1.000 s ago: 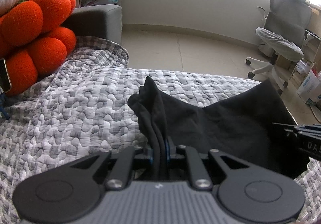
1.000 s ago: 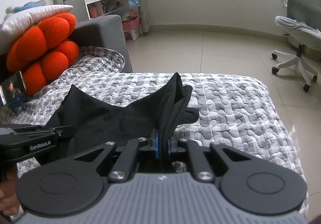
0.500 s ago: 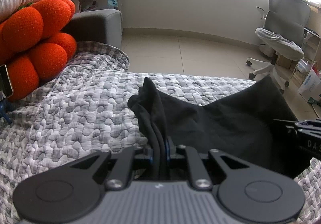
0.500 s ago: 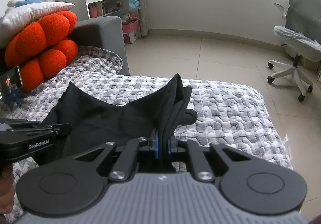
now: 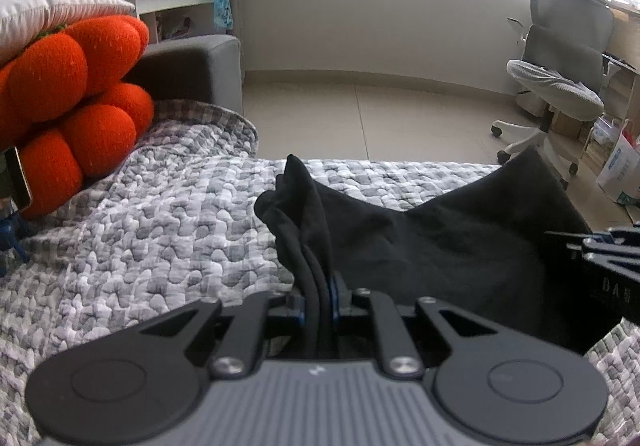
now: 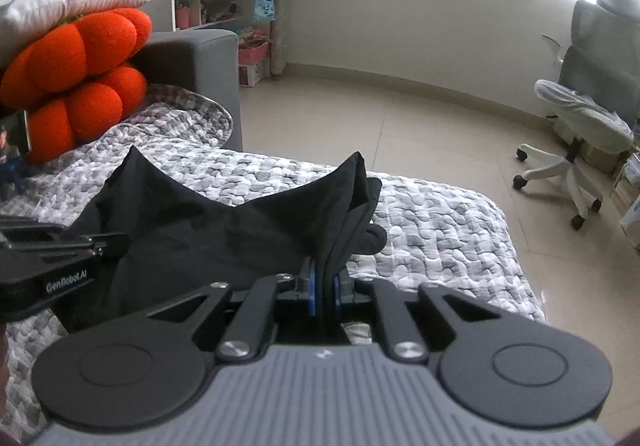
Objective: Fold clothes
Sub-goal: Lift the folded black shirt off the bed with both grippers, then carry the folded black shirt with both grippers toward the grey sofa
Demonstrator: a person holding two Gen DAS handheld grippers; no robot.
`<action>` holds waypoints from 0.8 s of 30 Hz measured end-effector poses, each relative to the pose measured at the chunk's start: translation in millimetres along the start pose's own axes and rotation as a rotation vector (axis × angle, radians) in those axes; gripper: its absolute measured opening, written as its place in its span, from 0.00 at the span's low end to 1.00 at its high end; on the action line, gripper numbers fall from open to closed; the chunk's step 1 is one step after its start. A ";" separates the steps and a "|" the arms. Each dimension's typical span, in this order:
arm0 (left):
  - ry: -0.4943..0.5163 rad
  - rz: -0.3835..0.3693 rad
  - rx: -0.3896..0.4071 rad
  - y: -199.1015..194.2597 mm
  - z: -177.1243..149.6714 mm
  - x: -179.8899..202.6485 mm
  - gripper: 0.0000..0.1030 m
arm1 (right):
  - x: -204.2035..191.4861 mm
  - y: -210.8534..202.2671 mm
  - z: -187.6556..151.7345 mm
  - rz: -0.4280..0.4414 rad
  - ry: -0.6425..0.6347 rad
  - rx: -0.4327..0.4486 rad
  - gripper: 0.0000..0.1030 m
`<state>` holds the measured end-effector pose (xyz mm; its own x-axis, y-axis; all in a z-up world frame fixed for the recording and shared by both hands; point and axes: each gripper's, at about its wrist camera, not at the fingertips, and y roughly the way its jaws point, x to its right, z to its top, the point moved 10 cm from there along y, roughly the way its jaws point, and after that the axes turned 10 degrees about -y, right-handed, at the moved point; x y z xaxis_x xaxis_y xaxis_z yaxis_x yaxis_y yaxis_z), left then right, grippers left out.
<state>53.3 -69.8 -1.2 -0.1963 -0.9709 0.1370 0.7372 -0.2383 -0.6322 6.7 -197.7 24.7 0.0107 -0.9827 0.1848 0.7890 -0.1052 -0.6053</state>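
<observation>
Each claw is clamped on a bunched corner of the black garment (image 5: 460, 246): left claw (image 5: 319, 296), right claw (image 6: 325, 292). The cloth sags between them over the bed (image 5: 160, 238), its long axis running claw to claw.

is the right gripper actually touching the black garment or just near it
Touching. In the right wrist view the right gripper has its blue pads clamped on a bunched edge of the black garment, with no gap between them.
</observation>
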 end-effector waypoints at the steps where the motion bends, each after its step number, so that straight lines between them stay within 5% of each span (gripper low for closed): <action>1: 0.001 -0.002 0.005 -0.5 0.3 1.0 0.11 | 1.2 -0.3 0.6 -0.007 0.001 0.000 0.11; 24: 0.004 0.069 0.056 -4.7 4.8 4.6 0.11 | -1.9 -4.2 7.2 -0.109 -0.020 0.015 0.11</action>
<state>52.0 -73.3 6.1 -0.1456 -0.9851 0.0916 0.7844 -0.1714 -0.5961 7.8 -194.3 32.5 -0.0633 -0.9624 0.2641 0.7956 -0.2084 -0.5689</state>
